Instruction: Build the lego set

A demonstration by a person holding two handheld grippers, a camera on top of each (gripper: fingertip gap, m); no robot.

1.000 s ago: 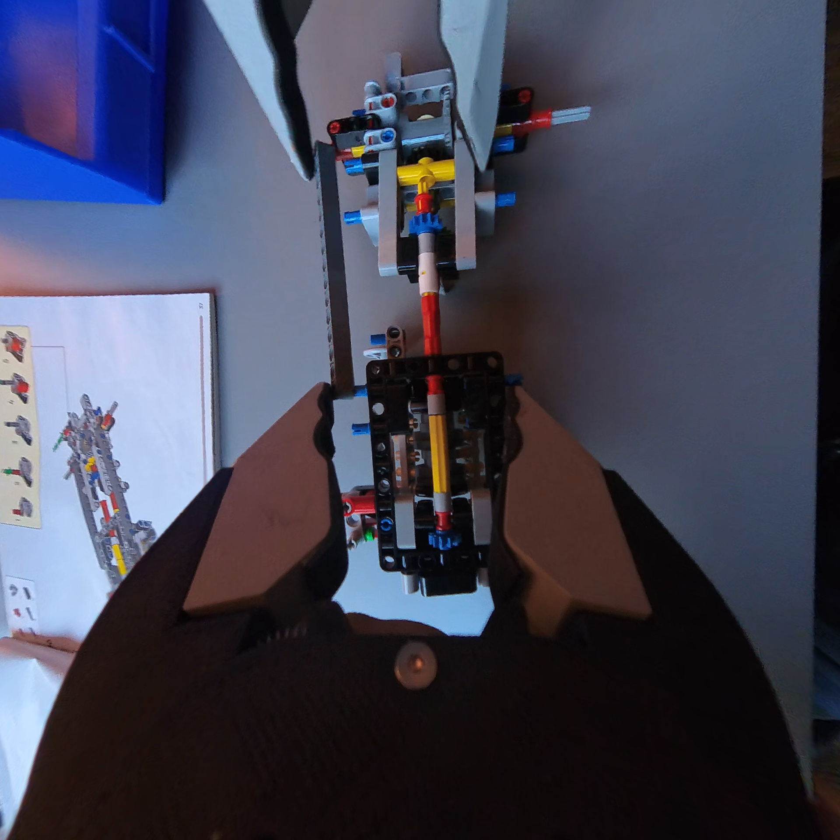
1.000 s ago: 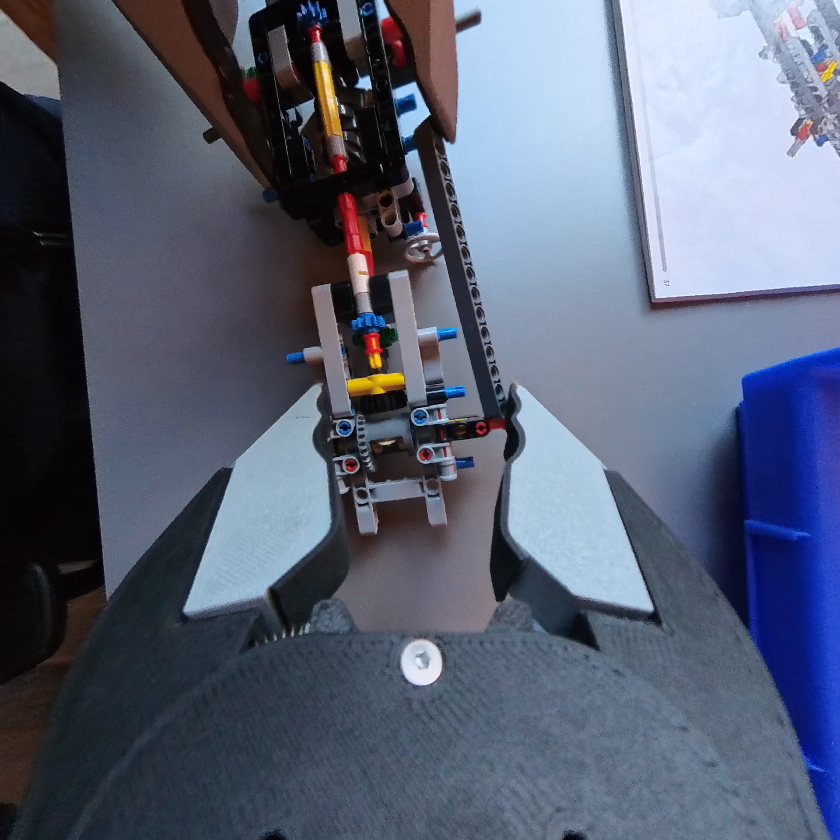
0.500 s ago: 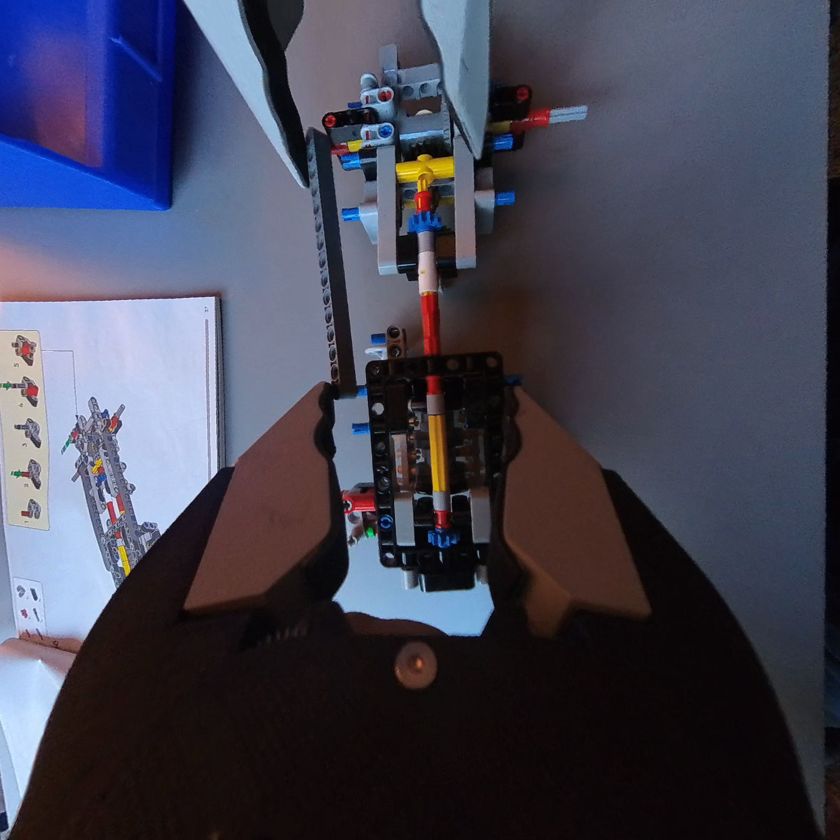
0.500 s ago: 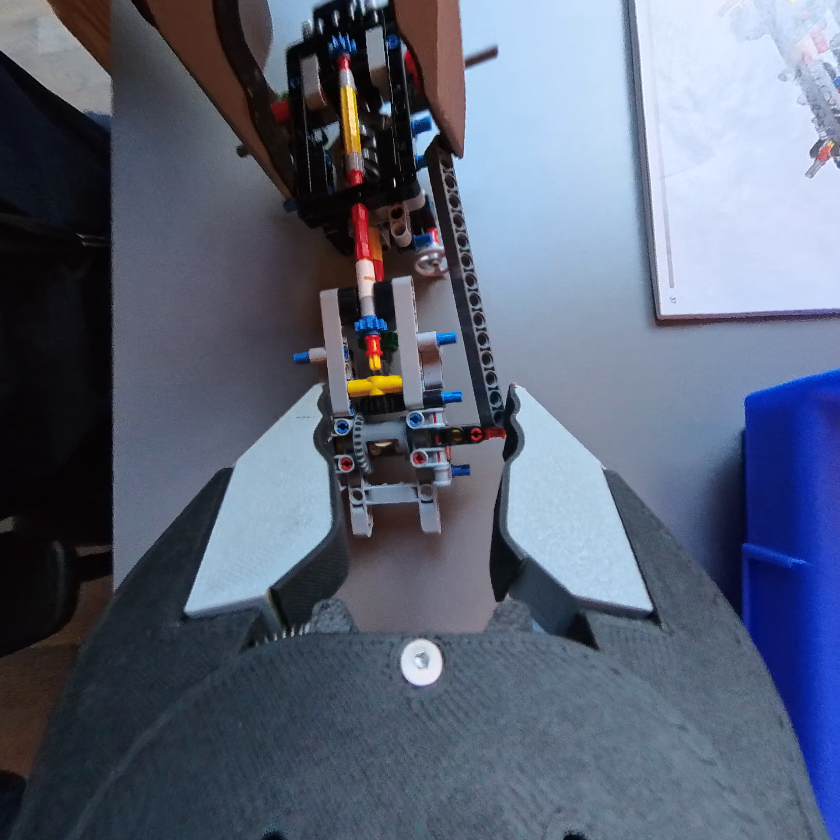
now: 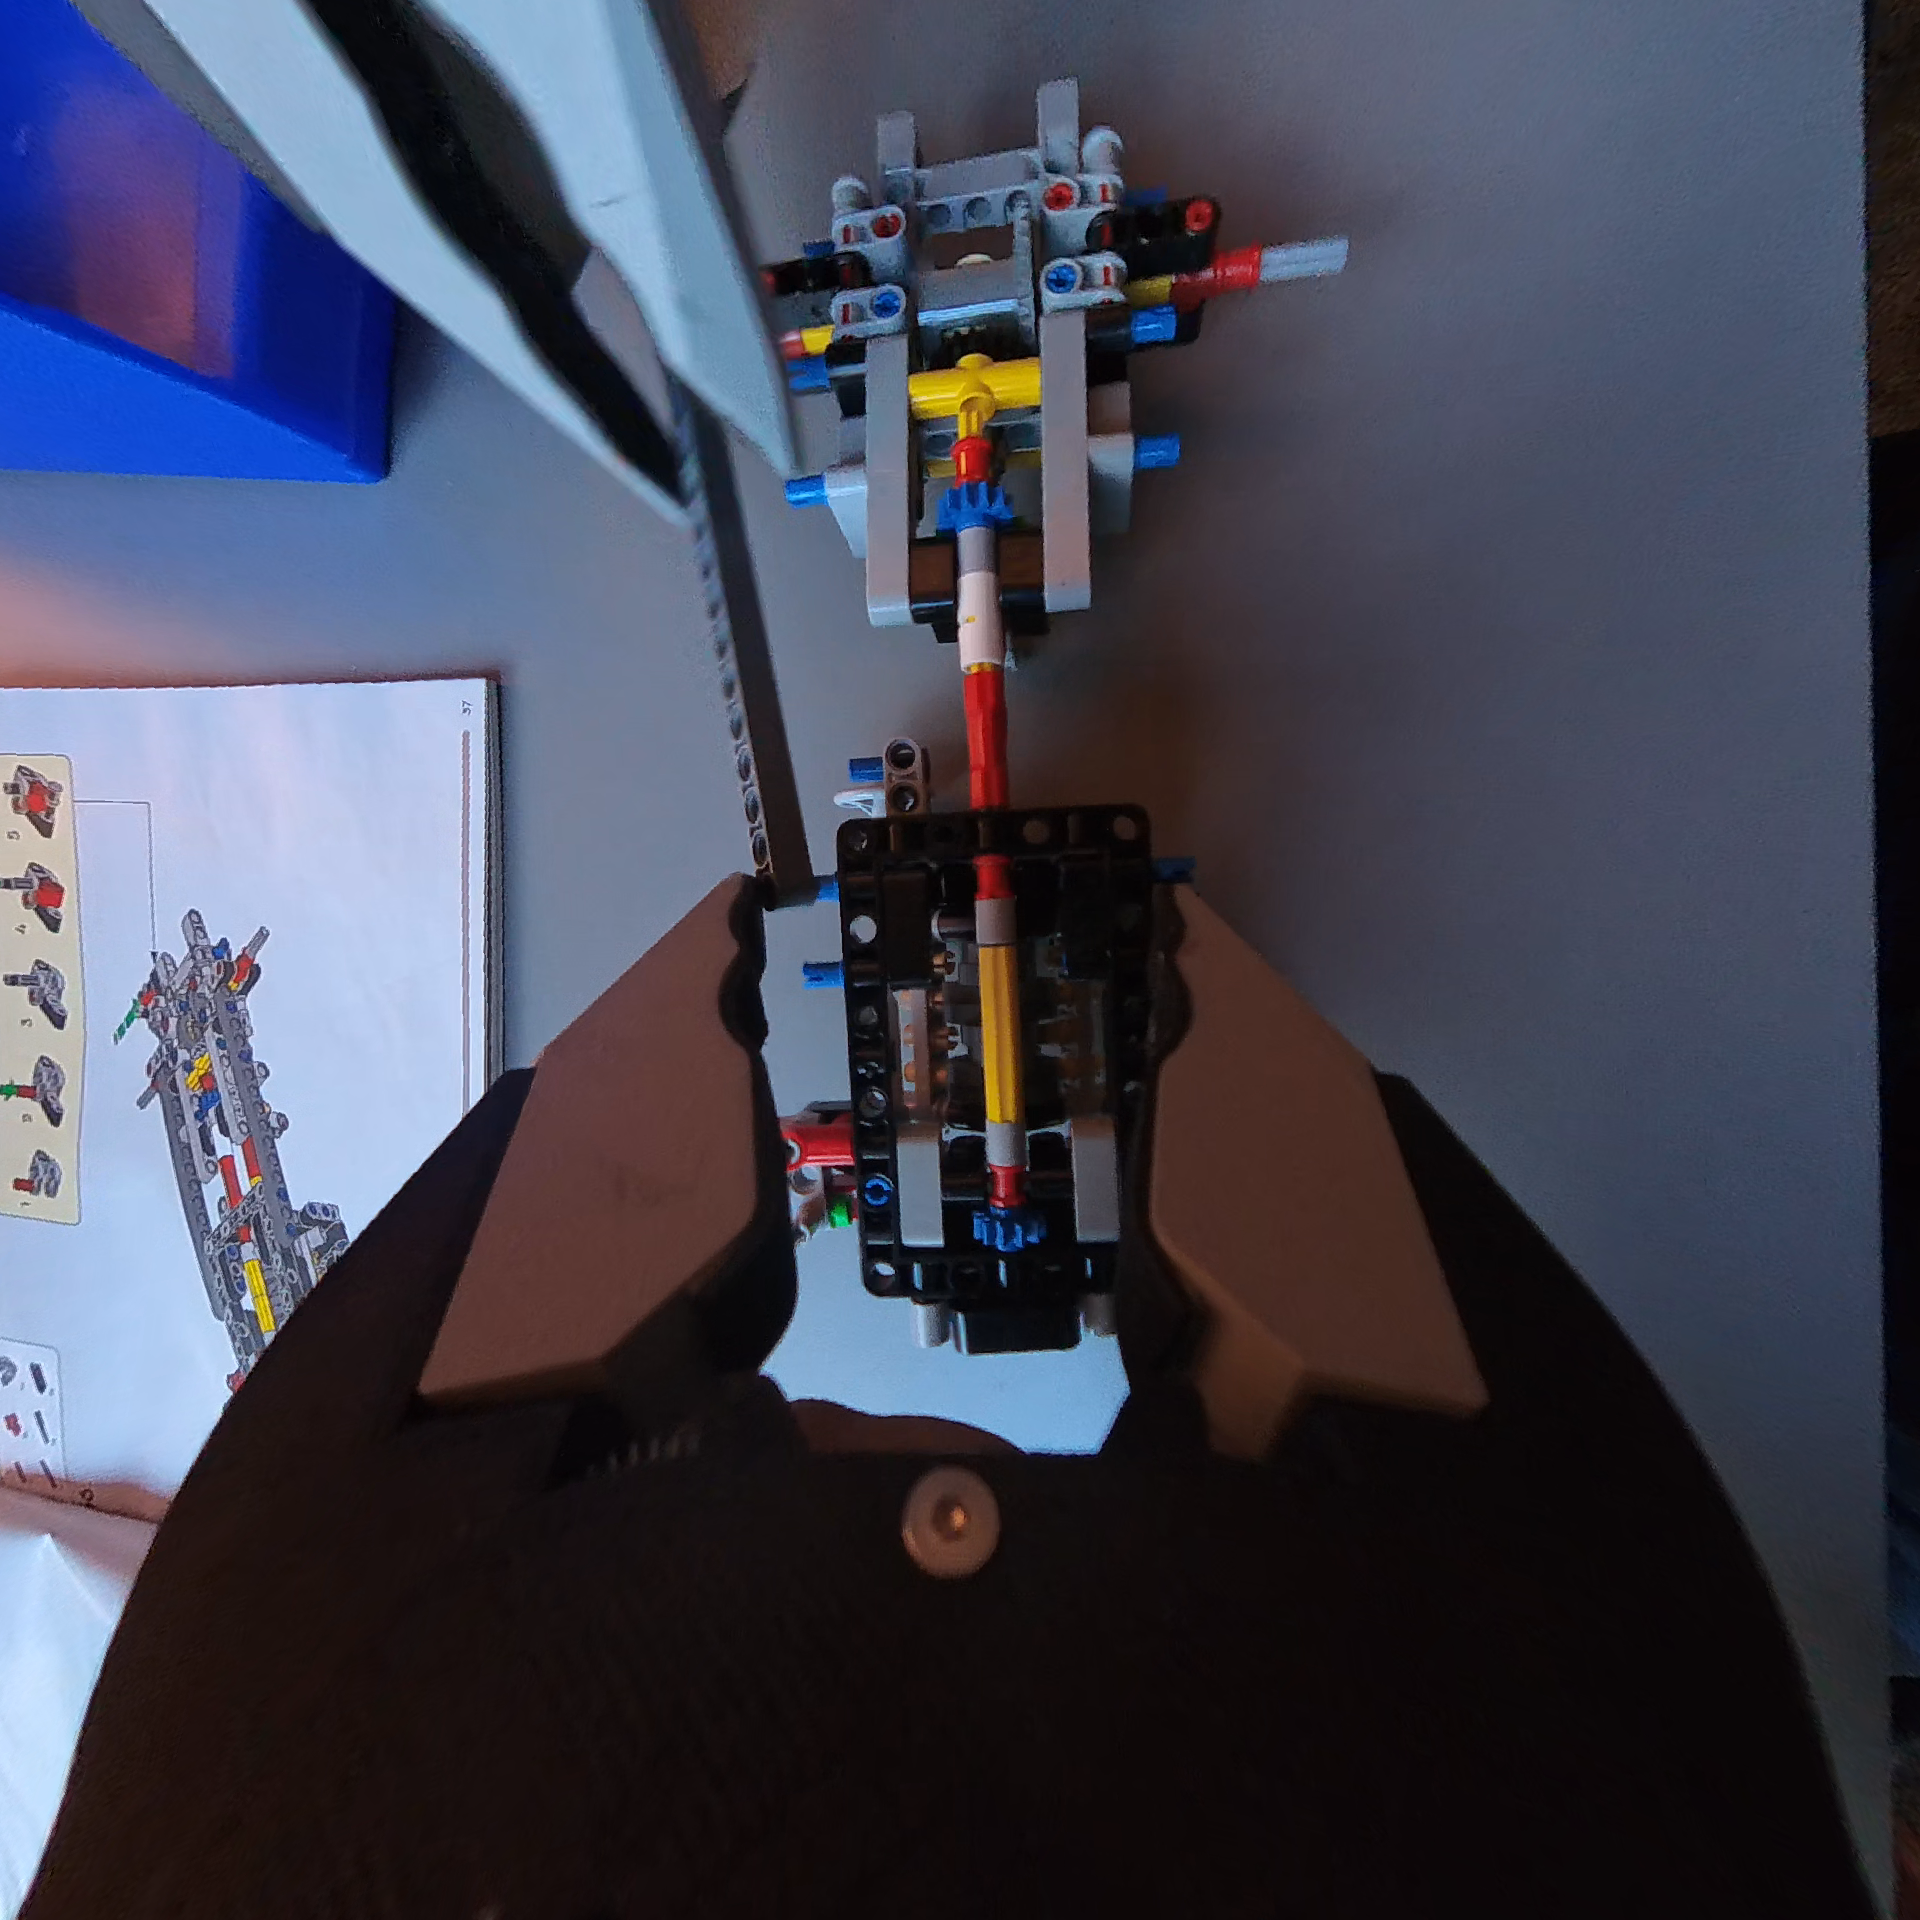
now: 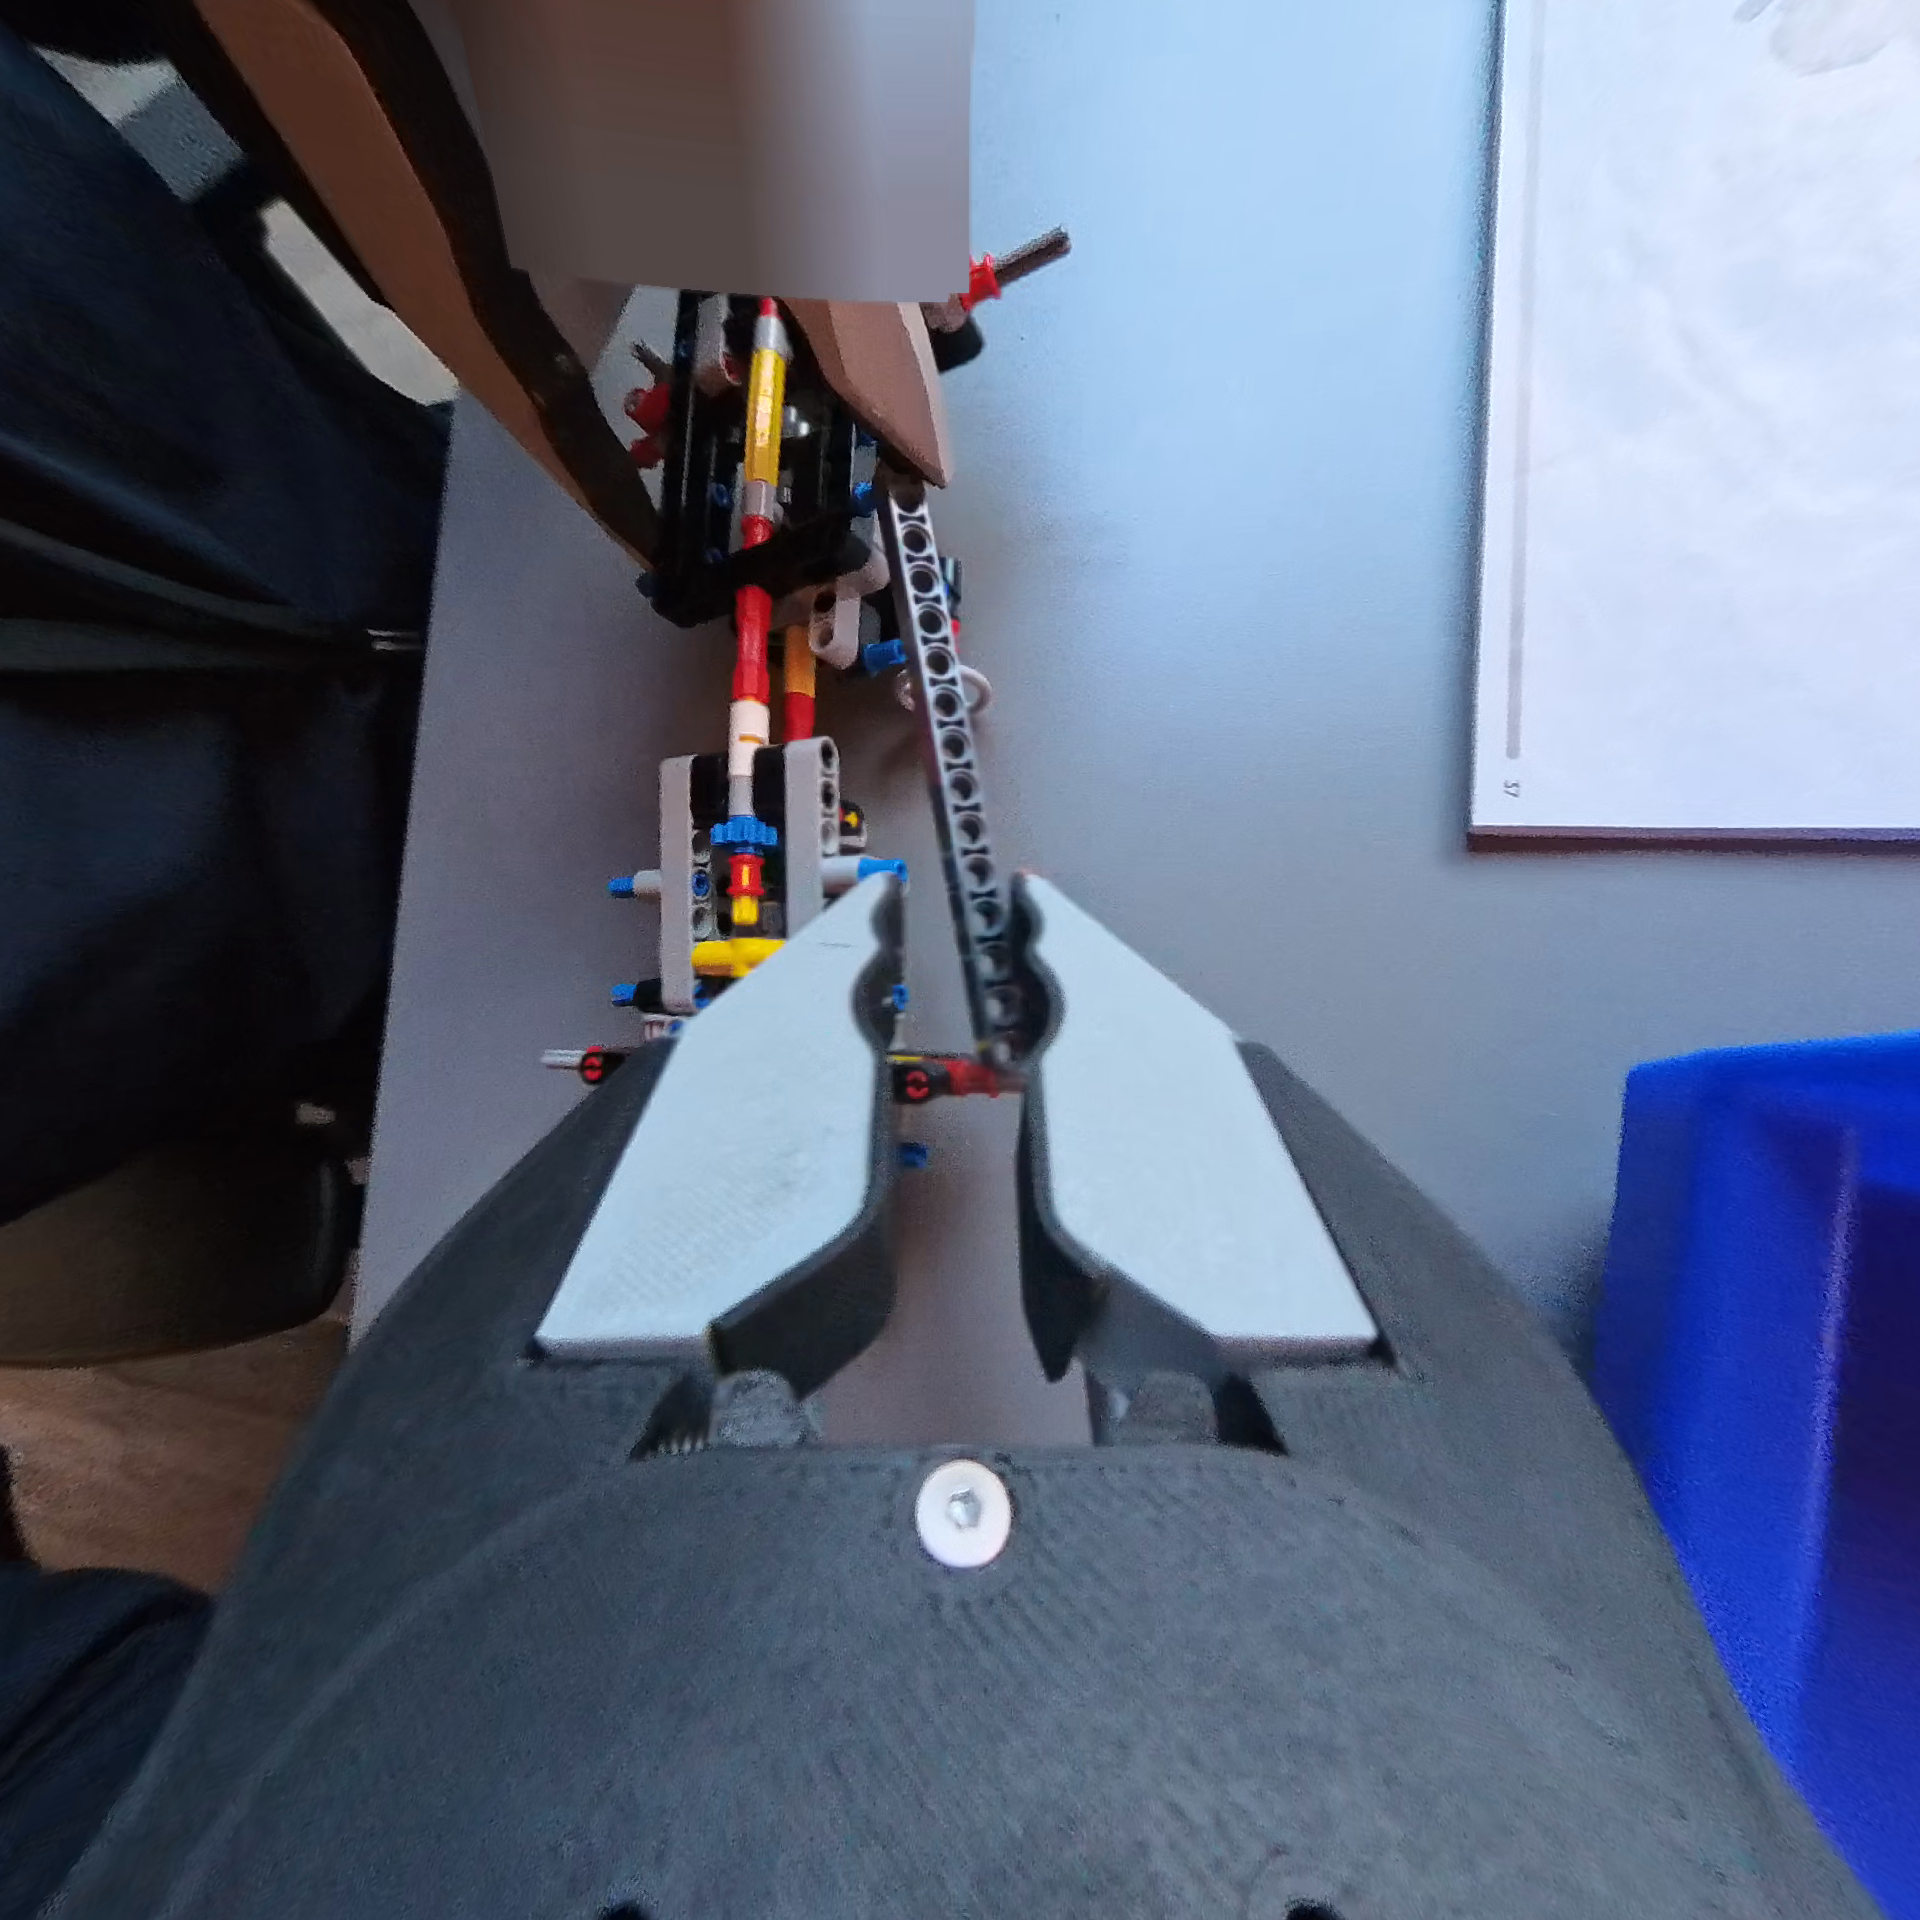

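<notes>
**Q:** What is on the left of the table (image 5: 1507, 935)?
**A:** A blue bin (image 5: 156, 364) at the far side and a booklet (image 5: 312, 883) at the near side.

**Q:** And to their right?
**A:** The model.
- The left gripper (image 5: 961, 914) is wide open astride its black frame (image 5: 862, 1039), with the left pad clear of it.
- The right gripper (image 6: 956, 888) is nearly closed about the beam (image 6: 940, 707). The beam lies against its right pad, and a gap shows at the left.

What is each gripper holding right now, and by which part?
Nothing is clamped. The right gripper brackets the dark grey beam near its end, touching one pad only. The left gripper straddles the black frame, a gap beside one pad.
</notes>
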